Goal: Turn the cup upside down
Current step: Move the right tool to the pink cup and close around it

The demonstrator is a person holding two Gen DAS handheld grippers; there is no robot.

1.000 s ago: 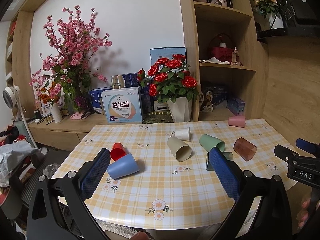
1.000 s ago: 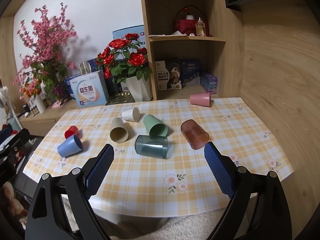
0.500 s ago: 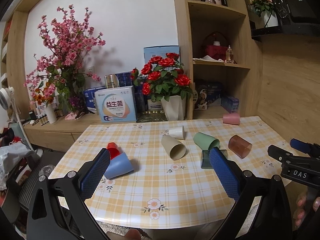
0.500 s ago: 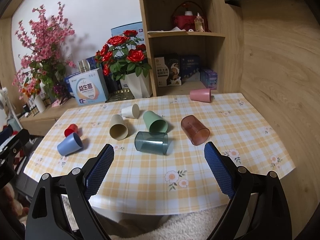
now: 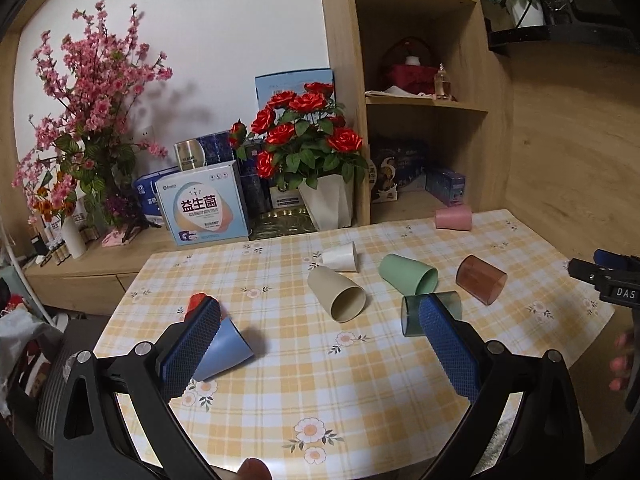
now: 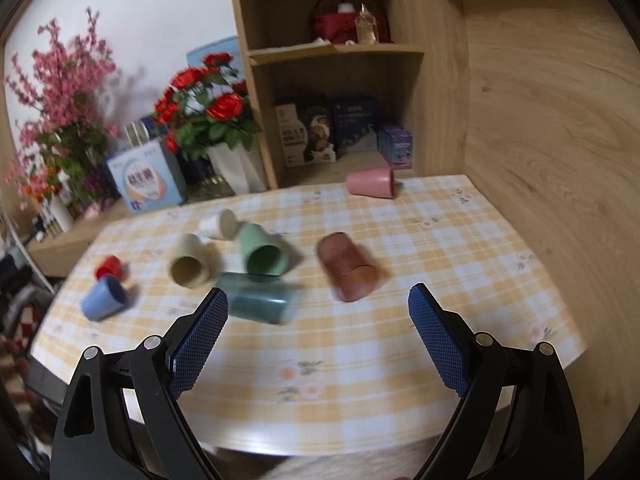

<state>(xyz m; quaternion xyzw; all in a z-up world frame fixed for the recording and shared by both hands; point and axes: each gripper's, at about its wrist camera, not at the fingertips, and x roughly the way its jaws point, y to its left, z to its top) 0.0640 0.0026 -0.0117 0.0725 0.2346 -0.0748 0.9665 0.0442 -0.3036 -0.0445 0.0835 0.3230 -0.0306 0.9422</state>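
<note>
The left gripper (image 5: 318, 322) hangs above the near edge of the table (image 5: 360, 384), its blue-padded jaws spread wide with nothing between them. The right gripper (image 6: 318, 312) hovers likewise over the near edge, jaws parted and bare, in a view smeared by motion blur; its black tip also shows at the far right of the left wrist view.

Eight cups lie tipped on their sides across the yellow plaid tablecloth. Nearest the left gripper's left finger is a blue cup (image 5: 224, 350), its base partly hidden behind the pad, with a small red cup (image 5: 196, 302) just beyond it. A dark teal translucent cup (image 5: 414, 314) lies behind the right finger's tip in that view and, in the right wrist view (image 6: 256, 298), just past the right gripper's left finger. Beyond it rest a beige cup (image 5: 338, 294), mouth toward the camera, a green cup (image 5: 408, 274) and a small white cup (image 5: 340, 257). A brown translucent cup (image 6: 348, 272) lies well ahead, between the right gripper's fingers. A pink cup (image 5: 454, 217) sits apart at the far edge, close to the wooden shelf unit (image 5: 424, 92).

Behind the table stand a white pot of red roses (image 5: 308, 132), a probiotics box (image 5: 202, 208) and a spray of pink blossoms (image 5: 92, 92).
</note>
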